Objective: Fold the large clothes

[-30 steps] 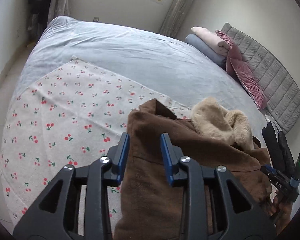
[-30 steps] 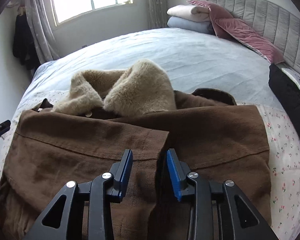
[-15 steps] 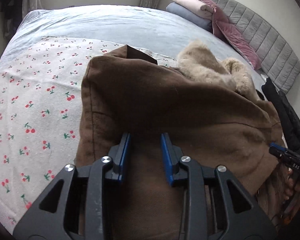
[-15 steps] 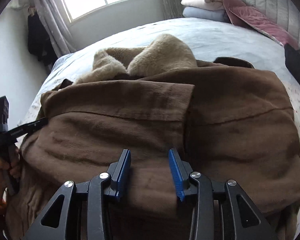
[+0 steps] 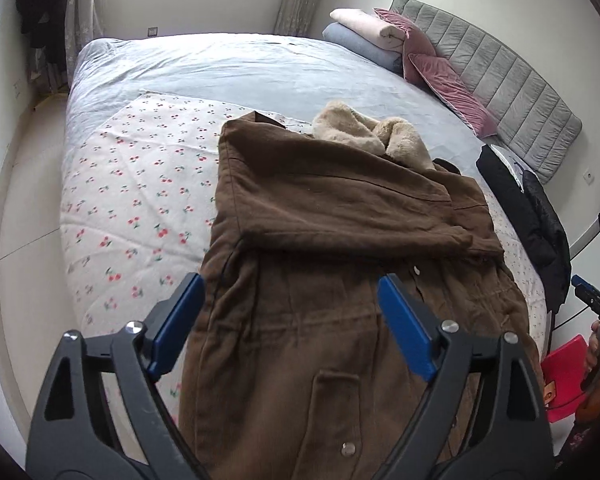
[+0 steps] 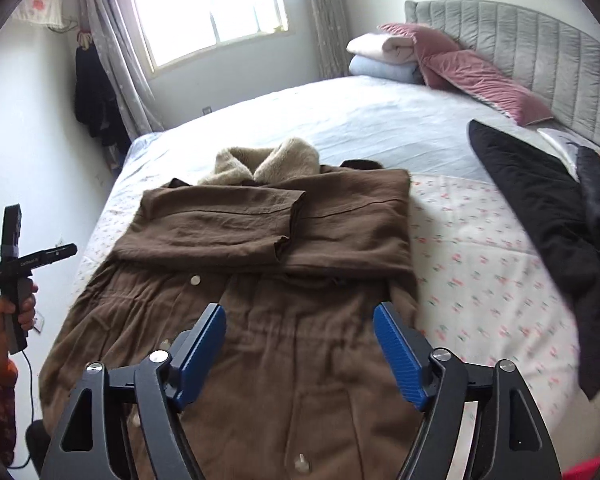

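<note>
Coat [image 5: 340, 264]: brown, with a tan fleece collar [image 5: 364, 136]. Lies flat on the cherry-print sheet [image 5: 140, 184] across the bed [image 5: 220, 68], collar toward the far side. Both sleeves are folded in across the chest, one overlapping the other; the lower half is spread toward the cameras, snaps showing.

Left gripper [image 5: 288, 320]: jaws opening, spread wide above the coat's lower part, nothing pinched between the blue pads.

Right gripper [image 6: 300, 344]: jaws opening, wide apart over the coat's skirt, pads clear of the cloth.

Left hand [image 6: 18, 306]: wraps the left gripper's handle at the left edge of the right wrist view.

Black jacket [image 6: 540, 216]: on the bed, right of the coat, apart from it.

Pillows [image 6: 480, 76] and folded blankets [image 6: 384, 56]: stacked against the grey headboard [image 6: 540, 52].

Window [image 6: 208, 12]: behind the bed, curtains at each side.
</note>
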Tool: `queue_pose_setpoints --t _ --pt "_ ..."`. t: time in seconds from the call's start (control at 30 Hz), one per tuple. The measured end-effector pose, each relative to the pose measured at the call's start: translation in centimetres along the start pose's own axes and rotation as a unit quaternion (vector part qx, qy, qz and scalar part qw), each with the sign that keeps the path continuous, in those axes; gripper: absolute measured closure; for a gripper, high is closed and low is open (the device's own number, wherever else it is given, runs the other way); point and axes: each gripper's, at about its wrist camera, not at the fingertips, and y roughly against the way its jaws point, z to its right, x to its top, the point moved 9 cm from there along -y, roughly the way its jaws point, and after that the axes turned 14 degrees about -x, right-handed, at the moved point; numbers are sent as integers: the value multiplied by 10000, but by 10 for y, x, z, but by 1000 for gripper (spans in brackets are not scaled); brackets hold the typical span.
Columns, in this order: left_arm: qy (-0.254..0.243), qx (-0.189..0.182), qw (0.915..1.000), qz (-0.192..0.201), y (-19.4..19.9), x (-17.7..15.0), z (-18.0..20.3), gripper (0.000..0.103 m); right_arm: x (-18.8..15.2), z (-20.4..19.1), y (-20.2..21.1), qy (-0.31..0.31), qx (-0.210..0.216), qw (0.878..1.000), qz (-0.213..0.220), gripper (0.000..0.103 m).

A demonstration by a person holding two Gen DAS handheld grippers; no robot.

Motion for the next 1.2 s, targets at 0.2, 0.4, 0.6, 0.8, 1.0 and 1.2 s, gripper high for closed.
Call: queue_pose_setpoints --t 0.2,0.4,0.6,0.8,1.0,1.2 --pt "99 14 9999 62 61 -42 8 4 -39 36 49 -200 -125 9997 21 18" --pt "17 129 9997 -196 79 -94 1 4 -93 61 54 -642 -42 9972 -368 18" --pt "232 99 9969 -740 70 -151 -33 4 -144 77 43 -1147 291 9892 -866 18" --pt "1240 -843 9844 -922 58 -193 -62 6 -182 84 29 -1769 911 9712 -1314 18" --pt "1619 -1600 9688 -984 48 -223 -55 21 -201 89 11 -2394 1256 9511 -1494 18" --pt "1535 -1773 9659 -1096 45 -233 -40 32 -212 78 -4 -2604 1501 9389 -1677 18"
